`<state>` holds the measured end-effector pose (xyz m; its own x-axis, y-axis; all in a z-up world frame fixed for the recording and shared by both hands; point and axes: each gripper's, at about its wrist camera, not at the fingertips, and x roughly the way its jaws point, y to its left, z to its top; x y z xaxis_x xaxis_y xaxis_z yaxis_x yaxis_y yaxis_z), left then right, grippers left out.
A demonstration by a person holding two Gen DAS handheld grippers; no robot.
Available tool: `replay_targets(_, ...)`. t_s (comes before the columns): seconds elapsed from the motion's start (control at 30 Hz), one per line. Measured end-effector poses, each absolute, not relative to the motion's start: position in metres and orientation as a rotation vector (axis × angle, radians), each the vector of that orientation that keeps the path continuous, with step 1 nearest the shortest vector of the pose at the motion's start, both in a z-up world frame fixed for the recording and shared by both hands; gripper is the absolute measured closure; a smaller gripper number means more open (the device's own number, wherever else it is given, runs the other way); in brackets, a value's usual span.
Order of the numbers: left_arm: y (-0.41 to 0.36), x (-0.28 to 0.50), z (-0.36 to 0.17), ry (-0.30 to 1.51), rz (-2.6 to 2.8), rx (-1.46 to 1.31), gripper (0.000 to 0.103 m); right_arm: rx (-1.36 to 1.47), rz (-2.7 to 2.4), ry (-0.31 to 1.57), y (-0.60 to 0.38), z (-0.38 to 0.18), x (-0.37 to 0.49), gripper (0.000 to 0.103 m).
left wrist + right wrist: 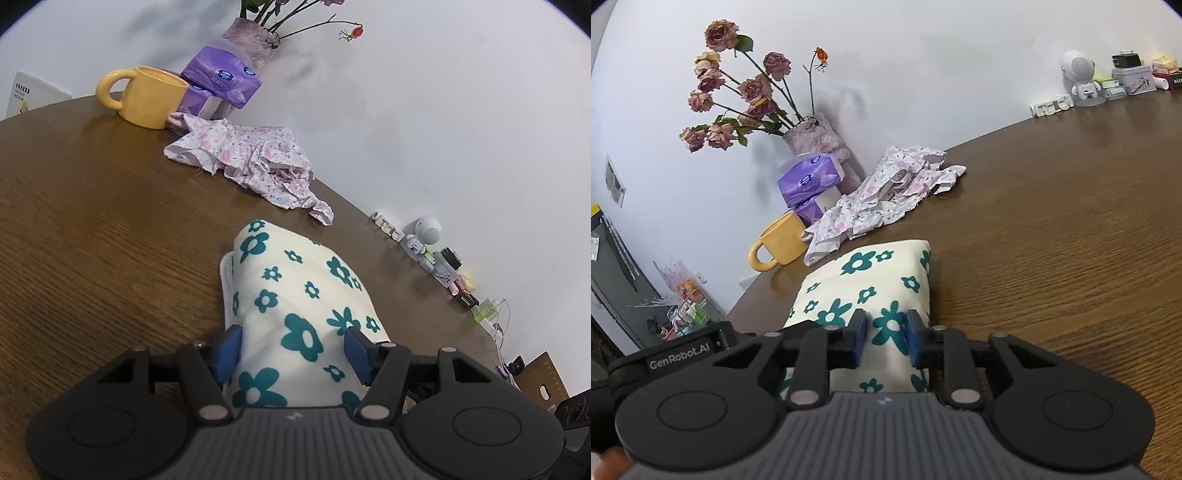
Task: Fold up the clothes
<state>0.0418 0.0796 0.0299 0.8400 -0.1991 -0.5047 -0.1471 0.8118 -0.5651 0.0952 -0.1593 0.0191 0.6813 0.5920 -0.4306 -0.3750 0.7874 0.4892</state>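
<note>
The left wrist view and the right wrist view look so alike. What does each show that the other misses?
Only the left view shows the left gripper, a white card at the table's far edge and a perforated wooden piece.
Only the right view shows the right gripper, the rose blooms and a cluttered shelf.
Both show the folded teal-flowered cloth, crumpled pink garment, yellow mug, purple tissue packs and small white figure.

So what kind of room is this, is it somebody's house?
Probably a home, maybe a living or dining room. A wooden table stands against a white wall, with a vase of dried roses, a yellow mug, tissue packs and clothes waiting to be folded.
</note>
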Motion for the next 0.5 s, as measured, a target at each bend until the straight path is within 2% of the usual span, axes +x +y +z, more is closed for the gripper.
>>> replay_targets(0.03,0.081,0.042,0.031,0.578,-0.029,-0.636,0.044,0.380,0.555,0.609,-0.159,0.020,0.095,0.077)
replay_targets(0.07,0.082,0.043,0.033,0.573,-0.028,-0.638,0.044,0.396,0.541,0.606,-0.161,0.020,0.097,0.068)
replay_targets(0.1,0.082,0.044,0.034,0.569,-0.027,-0.640,0.044,0.413,0.523,0.604,-0.163,0.020,0.099,0.054)
replay_targets(0.13,0.083,0.045,0.036,0.564,-0.026,-0.640,0.044,0.426,0.513,0.603,-0.165,0.020,0.102,0.048)
replay_targets(0.17,0.084,0.046,0.037,0.562,-0.022,-0.639,0.044,0.439,0.506,0.602,-0.166,0.020,0.105,0.047)
replay_targets(0.23,0.084,0.051,0.037,0.561,-0.015,-0.639,0.044,0.456,0.499,0.610,-0.166,0.020,0.112,0.047)
replay_targets(0.3,0.085,0.055,0.037,0.564,-0.010,-0.645,0.044,0.460,0.503,0.631,-0.162,0.020,0.120,0.054)
replay_targets(0.37,0.084,0.057,0.036,0.567,-0.008,-0.644,0.044,0.464,0.504,0.656,-0.158,0.019,0.124,0.066)
replay_targets(0.43,0.084,0.058,0.036,0.568,-0.008,-0.640,0.044,0.456,0.497,0.661,-0.155,0.019,0.124,0.068)
replay_targets(0.5,0.083,0.059,0.034,0.569,-0.008,-0.640,0.044,0.464,0.494,0.658,-0.155,0.018,0.122,0.075)
